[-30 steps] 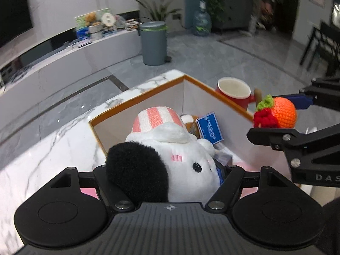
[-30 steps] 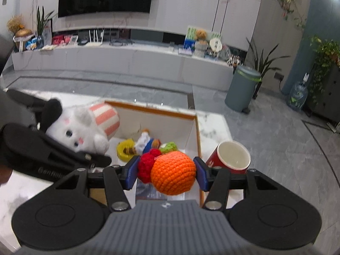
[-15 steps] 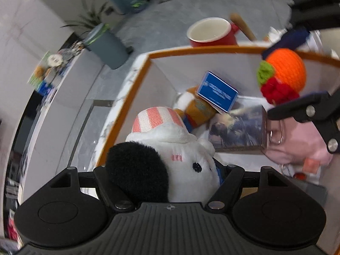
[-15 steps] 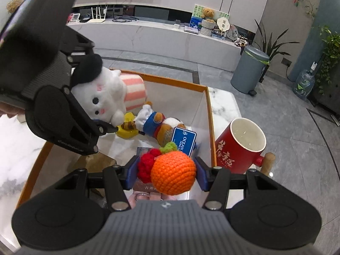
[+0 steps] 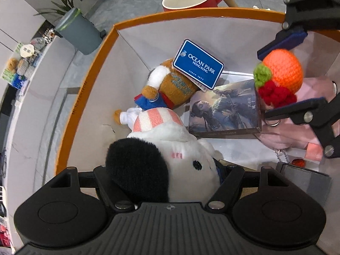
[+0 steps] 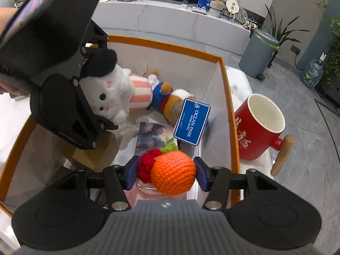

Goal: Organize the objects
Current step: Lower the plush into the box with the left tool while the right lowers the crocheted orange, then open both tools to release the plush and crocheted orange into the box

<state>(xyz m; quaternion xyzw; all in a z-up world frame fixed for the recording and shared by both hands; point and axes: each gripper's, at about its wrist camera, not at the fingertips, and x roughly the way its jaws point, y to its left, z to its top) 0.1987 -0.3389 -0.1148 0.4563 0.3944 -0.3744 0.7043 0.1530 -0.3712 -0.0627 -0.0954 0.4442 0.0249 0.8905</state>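
Crocheted orange (image 6: pixel 173 173) clamped in right gripper (image 6: pixel 165 173), left gripper (image 5: pixel 167 170) gripping white plush (image 5: pixel 170 155) — over box (image 5: pixel 89 68)

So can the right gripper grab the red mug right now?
Probably not yet. The right gripper is shut on the orange crochet ball, so it has no room for anything else. The red mug also stands outside the box, beyond its orange-edged wall.

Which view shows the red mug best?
The right wrist view: the red mug shows whole, with its white lettering and wooden handle, standing outside the box. The left wrist view shows only its rim and handle top beyond the box wall.
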